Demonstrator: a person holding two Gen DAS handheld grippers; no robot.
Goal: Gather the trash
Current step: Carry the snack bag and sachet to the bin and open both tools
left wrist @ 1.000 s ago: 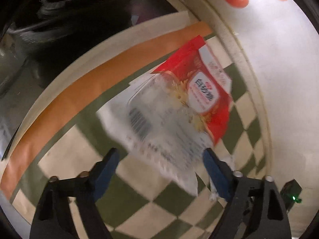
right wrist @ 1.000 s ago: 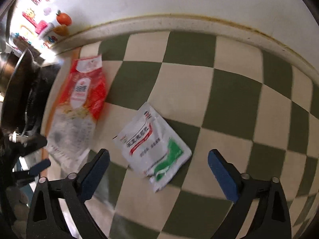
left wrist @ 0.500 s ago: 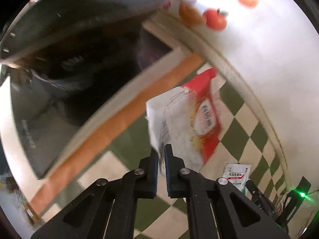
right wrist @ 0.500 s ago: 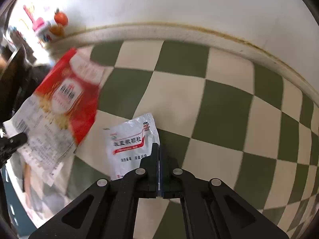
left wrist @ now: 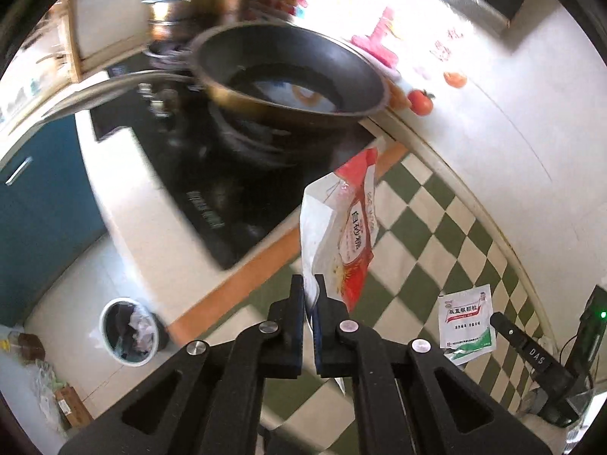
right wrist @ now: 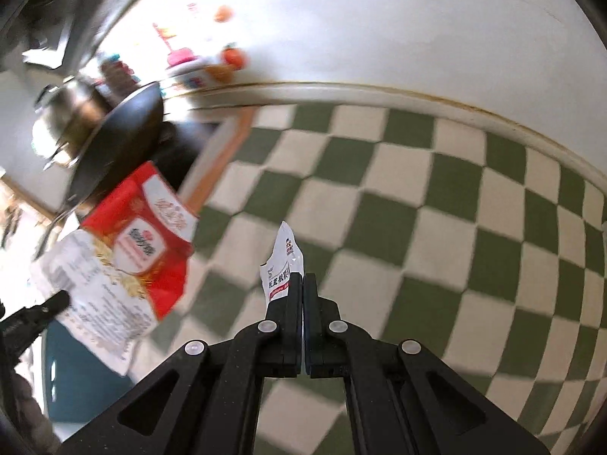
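Left wrist view: the left gripper (left wrist: 310,291), wide apart a second ago, is now clamped on the bottom edge of the red bag (left wrist: 343,235) and has lifted it off the checkered counter (left wrist: 436,227). The bin (left wrist: 128,335) has come into sight on the floor, so dropping it there looks next. The bag's lower corner is hidden behind the jaws.

Right wrist view: the right gripper (right wrist: 302,284) has likewise closed, pinching the white packet (right wrist: 281,265) and raising it clear of the counter. Most of the packet is hidden; the pan (right wrist: 117,144) is blurred.

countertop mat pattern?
Green-and-cream checkerboard mat with an orange border; clearest in the right wrist view.
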